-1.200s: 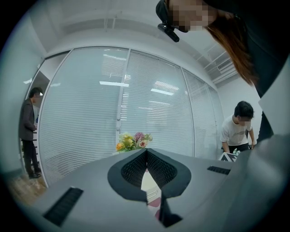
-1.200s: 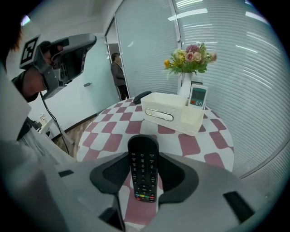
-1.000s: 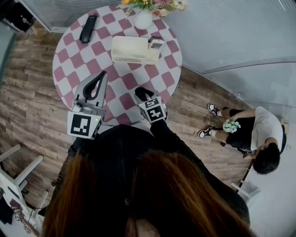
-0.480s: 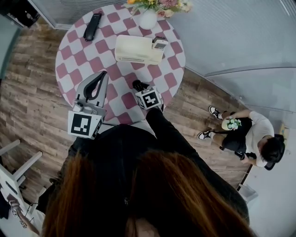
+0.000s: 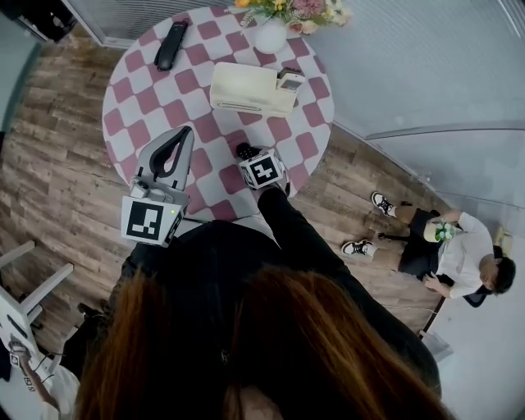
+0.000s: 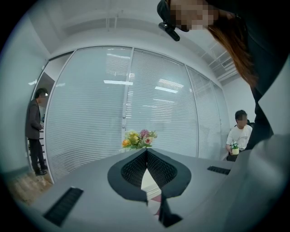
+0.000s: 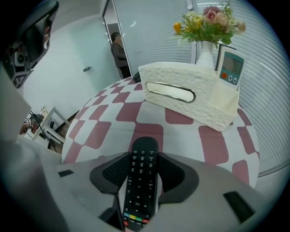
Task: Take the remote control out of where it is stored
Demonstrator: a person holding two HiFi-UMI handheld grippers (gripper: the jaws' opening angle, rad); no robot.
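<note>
- R gripper (image 5: 248, 156): nearest the person, over the near edge of the table (image 5: 131, 98). Jaws clamped on the remote control (image 7: 143, 156), one pad on each long side.
- Remote control: black, buttons up, coloured keys at the rear end. Front end sticks out past the jaw tips, above a pink square of the cloth. It is clear of the box (image 5: 246, 86). Contact w/ the table cannot be told.
- L gripper (image 5: 179, 135): left of the R gripper and apart from it, above the table's near-left part. Jaws together, tips touching, nothing between them. Its view looks level over the table toward the glass wall.
- Table: round, pink/white check cloth, on a wood floor (image 5: 49, 164).
- Box: cream, textured, long slot in the top; lies past the R gripper at mid-table, slightly right.
- Small white device (image 7: 230, 68): screen plus buttons, stands upright in the box's right-end compartment.
- Vase (image 5: 271, 37): white, w/ flowers (image 5: 295, 8), just behind the box at the far edge.
- Black elongated object (image 5: 171, 45): lies at the far-left edge, well apart from the box; type cannot be told.
- Seated person (image 5: 443, 250): on the floor right of the table, well apart, white top.
- Standing person (image 6: 35, 131): dark clothes, at the far left of the L gripper view.
</note>
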